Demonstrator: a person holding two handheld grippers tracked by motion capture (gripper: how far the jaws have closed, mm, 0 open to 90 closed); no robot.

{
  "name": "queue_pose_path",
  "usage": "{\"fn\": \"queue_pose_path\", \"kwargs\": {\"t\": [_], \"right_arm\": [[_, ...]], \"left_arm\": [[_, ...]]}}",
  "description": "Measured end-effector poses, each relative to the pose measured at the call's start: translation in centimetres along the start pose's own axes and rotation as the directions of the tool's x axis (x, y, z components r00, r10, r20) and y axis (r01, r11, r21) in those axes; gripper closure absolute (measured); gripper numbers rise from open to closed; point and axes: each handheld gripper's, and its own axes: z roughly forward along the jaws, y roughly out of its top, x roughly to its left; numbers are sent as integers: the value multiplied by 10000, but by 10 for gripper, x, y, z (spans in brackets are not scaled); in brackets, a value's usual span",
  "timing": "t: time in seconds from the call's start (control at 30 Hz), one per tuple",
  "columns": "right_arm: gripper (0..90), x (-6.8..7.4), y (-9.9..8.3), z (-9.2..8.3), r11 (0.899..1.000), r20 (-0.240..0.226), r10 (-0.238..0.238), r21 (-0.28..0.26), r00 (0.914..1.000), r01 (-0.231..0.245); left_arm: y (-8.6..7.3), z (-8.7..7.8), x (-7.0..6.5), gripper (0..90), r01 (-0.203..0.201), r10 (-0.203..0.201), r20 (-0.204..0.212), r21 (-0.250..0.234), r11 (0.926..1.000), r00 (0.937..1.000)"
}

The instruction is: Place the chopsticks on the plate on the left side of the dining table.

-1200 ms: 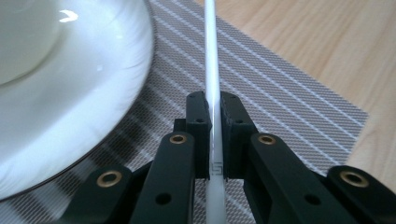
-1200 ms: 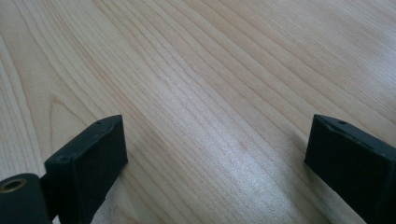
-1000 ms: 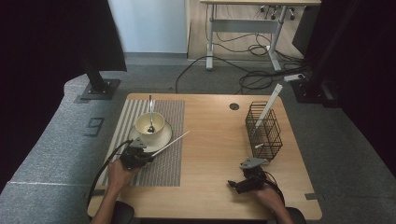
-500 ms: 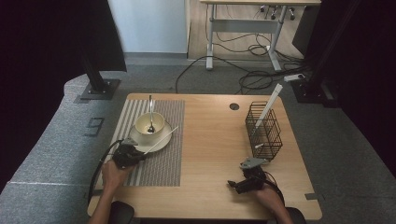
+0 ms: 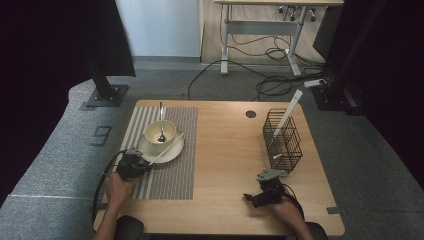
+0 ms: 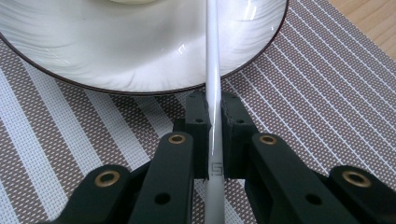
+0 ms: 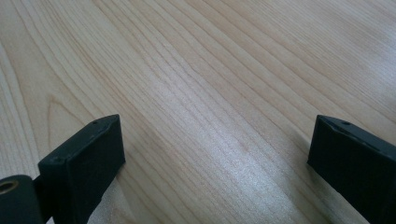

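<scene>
- White and slim, a plastic-looking chopstick (image 6: 212, 84) sits pinched between the closed black jaws of the left gripper (image 6: 214, 122), running forward over the near rim of a round white saucer with a dark edge (image 6: 116, 56)
- Seen from the high view, the same chopstick (image 5: 167, 148) slants across the saucer (image 5: 172, 154) toward its right side, with the left gripper (image 5: 134, 164) low over a brown-and-white striped woven placemat (image 5: 170, 175)
- On the saucer stands a cream ceramic bowl (image 5: 152, 131) holding a metal spoon (image 5: 161, 122), its handle leaning over the far rim
- The right gripper (image 7: 215, 154) rests with its jaws spread wide and nothing between them, over the bare light-wood tabletop (image 7: 210, 70); in the high view it (image 5: 264, 192) lies near the front edge
- A black wire basket (image 5: 292, 145) stands at the right of the tabletop with a second white stick (image 5: 287, 112) leaning out of its top
- Judged from this, the place setting is partly made: bowl, saucer and spoon are in place, one chopstick is in hand and not yet laid down, and its partner waits in the basket
- The chopstick's far tip is cut off at the top of the left gripper view, so whether it touches the saucer or bowl cannot be told; the basket's lower contents are too small to make out
</scene>
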Motion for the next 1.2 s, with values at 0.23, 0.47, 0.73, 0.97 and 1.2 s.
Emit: {"fn": "queue_pose_path", "kwargs": {"t": [0.23,0.47,0.73,0.97,1.2], "right_arm": [[22,0,0,0,10000,5,3,9,10000,-3],[15,1,0,1,10000,7,-7,18,10000,7],[10,1,1,1,10000,13,-11,43,10000,11],[7,1,1,1,10000,26,0,49,10000,0],[5,1,1,1,10000,34,3,61,10000,-3]], "left_arm": [[0,1,-2,715,-164,165,-84,82,9998,9998],[-4,-7,-2,543,-107,100,-237,-288,9995,9997],[-4,-16,-8,319,50,-15,296,-1197,9928,9996],[3,-8,-23,210,10,146,894,-1721,9851,9959],[10,4,-37,153,-18,226,1031,-1979,9802,9944]]}}
